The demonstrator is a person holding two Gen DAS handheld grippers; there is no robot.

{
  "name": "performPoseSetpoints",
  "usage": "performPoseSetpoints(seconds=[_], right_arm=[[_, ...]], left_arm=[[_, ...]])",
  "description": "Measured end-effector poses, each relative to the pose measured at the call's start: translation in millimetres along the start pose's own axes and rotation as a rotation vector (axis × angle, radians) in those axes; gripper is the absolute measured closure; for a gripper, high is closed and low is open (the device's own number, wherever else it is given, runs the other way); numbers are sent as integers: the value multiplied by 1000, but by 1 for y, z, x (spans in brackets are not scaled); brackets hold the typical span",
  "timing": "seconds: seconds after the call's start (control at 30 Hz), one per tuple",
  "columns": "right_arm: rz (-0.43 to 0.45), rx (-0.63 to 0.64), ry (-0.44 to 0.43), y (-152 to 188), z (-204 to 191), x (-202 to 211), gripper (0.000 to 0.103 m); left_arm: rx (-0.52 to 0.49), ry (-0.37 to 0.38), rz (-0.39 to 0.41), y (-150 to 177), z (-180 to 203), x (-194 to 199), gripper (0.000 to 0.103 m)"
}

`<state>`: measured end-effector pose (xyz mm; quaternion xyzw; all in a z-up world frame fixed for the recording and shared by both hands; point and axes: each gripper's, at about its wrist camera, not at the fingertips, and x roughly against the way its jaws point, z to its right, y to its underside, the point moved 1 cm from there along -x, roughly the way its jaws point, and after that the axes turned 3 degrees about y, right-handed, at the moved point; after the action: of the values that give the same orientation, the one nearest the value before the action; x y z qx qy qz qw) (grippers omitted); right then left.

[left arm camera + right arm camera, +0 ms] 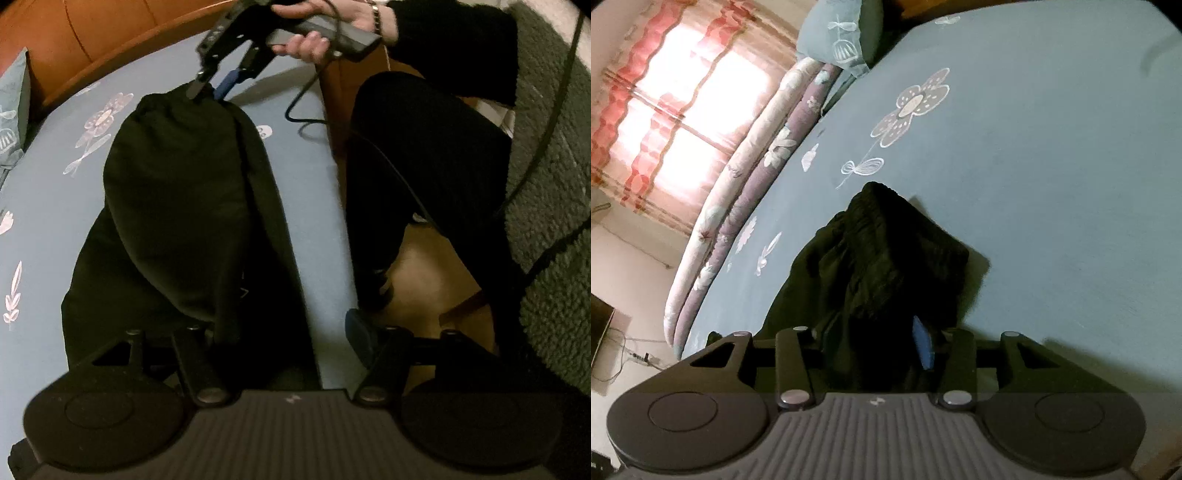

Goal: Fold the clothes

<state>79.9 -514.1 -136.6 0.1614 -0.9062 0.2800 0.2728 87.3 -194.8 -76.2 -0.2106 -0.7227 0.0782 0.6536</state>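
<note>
The black garment (177, 206) lies on the bed (55, 229), near the bed's edge, folded into a long thick bundle; in the right wrist view the same garment (882, 266) rises in a dark wrinkled heap in front of the camera. At the far end of the bundle, in the left wrist view, the right gripper (210, 90) has its two fingers on the cloth with a fold between them, but I cannot tell if they really pinch it. In its own view the right gripper (886, 354) has the dark cloth filling the gap beside its blue pad (923, 347). The left gripper (284, 332) has its fingers spread, and they pinch nothing: the near end of the garment lies at the left finger, and the right finger (364, 332) stands past the bed's edge. A hand (314, 33) holds the handle of the right gripper. The bed has a blue sheet (1052, 184) with white flowers. A pillow (838, 33) lies at its far side, and a window with a red curtain (665, 103) is behind.
</note>
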Motion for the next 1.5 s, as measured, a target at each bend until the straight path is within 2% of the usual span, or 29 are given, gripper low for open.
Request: performPoseSetpoints(seconds=[0.07, 0.1, 0.13, 0.23, 0.3, 0.43, 0.53, 0.6, 0.73, 0.83, 0.97, 1.1, 1.2, 1.37, 1.43, 1.5], right_arm=[[26, 13, 13, -1, -2, -2, 56], [42, 23, 21, -1, -4, -1, 65], [58, 33, 29, -1, -5, -1, 79], [89, 77, 49, -1, -12, 9, 81], [109, 106, 61, -2, -17, 16, 82], [152, 152, 108, -12, -24, 26, 83], [131, 166, 150, -18, -22, 17, 83], [113, 186, 211, -18, -18, 6, 83], [114, 208, 217, -15, -11, 5, 83], [106, 206, 203, -15, -8, 9, 82], [107, 211, 168, -11, -11, 16, 78], [123, 245, 223, -9, -15, 18, 62], [168, 248, 251, -6, -19, 30, 60], [262, 295, 277, 3, -39, 57, 57], [286, 316, 240, 6, -54, 60, 57], [290, 338, 164, 11, -73, 54, 56]], left_arm=[[-19, -6, -11, 2, 6, -1, 39], [-32, -12, -17, 1, 9, -5, 39], [-45, -17, -23, 2, 12, -7, 39], [-79, -24, -41, 4, 16, -12, 40], [-113, -23, -62, 3, 19, -18, 45], [-175, -17, -102, 1, 24, -32, 45], [-195, -9, -126, 1, 26, -43, 42], [-191, -3, -145, 2, 27, -50, 39], [-186, -5, -154, 4, 30, -51, 37], [-131, 8, -135, 8, 23, -41, 37], [43, 31, -69, 14, 1, -22, 37], [193, 72, -25, 24, -13, -8, 34], [221, 73, -13, 31, -13, 4, 34], [322, 41, 59, 46, -27, 34, 34], [382, -7, 110, 48, -43, 47, 34], [466, -90, 169, 47, -66, 56, 34]])
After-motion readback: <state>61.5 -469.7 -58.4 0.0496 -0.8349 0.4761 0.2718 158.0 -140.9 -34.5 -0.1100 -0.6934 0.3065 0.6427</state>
